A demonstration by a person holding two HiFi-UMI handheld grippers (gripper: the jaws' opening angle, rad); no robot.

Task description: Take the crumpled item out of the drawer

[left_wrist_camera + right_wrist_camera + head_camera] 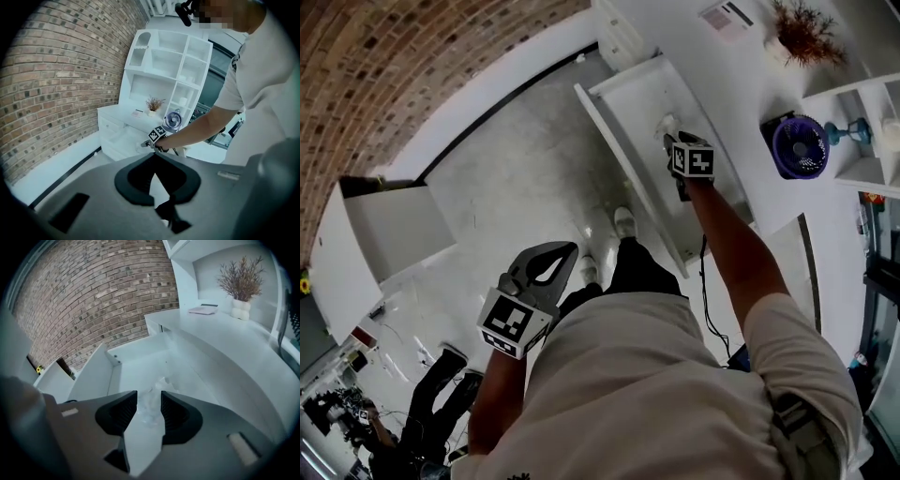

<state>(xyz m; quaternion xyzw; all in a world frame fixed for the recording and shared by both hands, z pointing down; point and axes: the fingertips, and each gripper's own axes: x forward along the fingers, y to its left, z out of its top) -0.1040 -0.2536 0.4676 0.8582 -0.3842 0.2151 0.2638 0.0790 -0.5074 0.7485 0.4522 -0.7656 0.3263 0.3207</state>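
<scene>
The white drawer stands pulled out from the desk. In it lies a crumpled, clear-whitish item. My right gripper reaches down into the drawer just short of that item. In the right gripper view the crumpled item shows in the gap ahead of the right gripper, whose jaws stand open with no pad pressing on it. My left gripper hangs low over the floor, away from the drawer, its tips together and holding nothing. The left gripper looks toward the drawer.
On the desk top stand a purple fan, a vase of dried stems and a leaflet. White shelves rise at the right. Another white open unit stands at the left by the brick wall. Someone's legs show at lower left.
</scene>
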